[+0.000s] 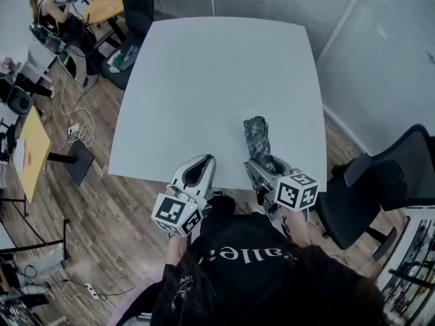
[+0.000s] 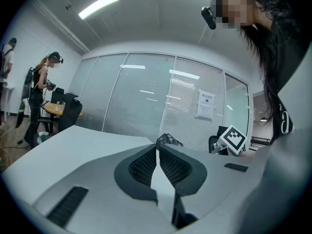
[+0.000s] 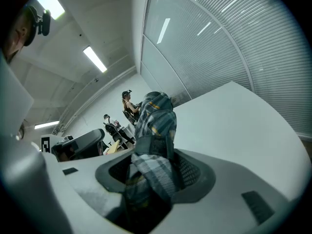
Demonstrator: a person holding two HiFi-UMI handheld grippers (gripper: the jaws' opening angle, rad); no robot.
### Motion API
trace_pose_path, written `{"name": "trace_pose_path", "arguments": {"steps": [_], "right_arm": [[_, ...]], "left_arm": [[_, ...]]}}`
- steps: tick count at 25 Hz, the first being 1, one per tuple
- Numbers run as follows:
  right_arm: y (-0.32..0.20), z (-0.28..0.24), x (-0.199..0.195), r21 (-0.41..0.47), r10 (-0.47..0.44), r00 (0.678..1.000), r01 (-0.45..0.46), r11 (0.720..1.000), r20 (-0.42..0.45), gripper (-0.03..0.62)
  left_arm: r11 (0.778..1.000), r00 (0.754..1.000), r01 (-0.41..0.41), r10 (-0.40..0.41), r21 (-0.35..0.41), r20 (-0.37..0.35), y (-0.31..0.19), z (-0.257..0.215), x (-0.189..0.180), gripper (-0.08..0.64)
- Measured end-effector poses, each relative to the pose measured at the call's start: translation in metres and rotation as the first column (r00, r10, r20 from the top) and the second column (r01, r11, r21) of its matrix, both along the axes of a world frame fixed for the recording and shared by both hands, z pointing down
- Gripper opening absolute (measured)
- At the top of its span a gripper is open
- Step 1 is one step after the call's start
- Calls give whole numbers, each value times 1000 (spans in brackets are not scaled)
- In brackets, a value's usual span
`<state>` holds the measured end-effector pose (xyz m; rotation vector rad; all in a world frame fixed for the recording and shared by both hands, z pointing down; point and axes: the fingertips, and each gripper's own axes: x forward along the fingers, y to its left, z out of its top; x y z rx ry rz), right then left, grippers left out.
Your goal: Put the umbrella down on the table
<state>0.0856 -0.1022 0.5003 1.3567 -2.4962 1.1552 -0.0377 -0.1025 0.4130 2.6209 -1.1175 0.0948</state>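
– Two grippers are held at the near edge of the table (image 1: 204,80): the left gripper (image 1: 201,161) is closed on nothing, and the right gripper (image 1: 260,165) is clamped on the folded umbrella (image 1: 257,136).
– Where is the umbrella?
– Over the table's near part, tip pointing away. It is best lowered level until the top bears it; only then should the jaws be parted.

Umbrella (image 1: 257,138): plaid of grey, dark blue and white, with thin yellow lines. Table (image 1: 204,80): plain pale grey. The 2 tools, left gripper (image 1: 201,160) and right gripper (image 1: 261,166): light grey shells, black textured pads, black-and-white square markers. Floor (image 1: 102,209): brown wood grain. Chair (image 1: 380,182): black.
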Motion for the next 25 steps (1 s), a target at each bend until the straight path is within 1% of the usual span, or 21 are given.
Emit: {"name": "trace_pose_path", "arguments": {"steps": [6, 12, 20, 25], "right_arm": [[-47, 6, -21, -12, 13, 999, -14, 1000, -52, 216], [-104, 18, -41, -17, -3, 992, 1, 1000, -124, 216], [-180, 37, -59, -59, -58, 974, 46, 997, -217, 216], [-221, 44, -60, -71, -132, 946, 116, 991, -297, 216]], "left_arm": [[999, 999, -32, 32, -22, -5, -41, 8, -28, 34], [998, 998, -56, 55, -36, -16, -68, 13, -55, 34], [997, 999, -48, 47, -67, -19, -94, 27, -85, 34], [995, 999, -14, 12, -96, -30, -99, 36, -89, 34]]}}
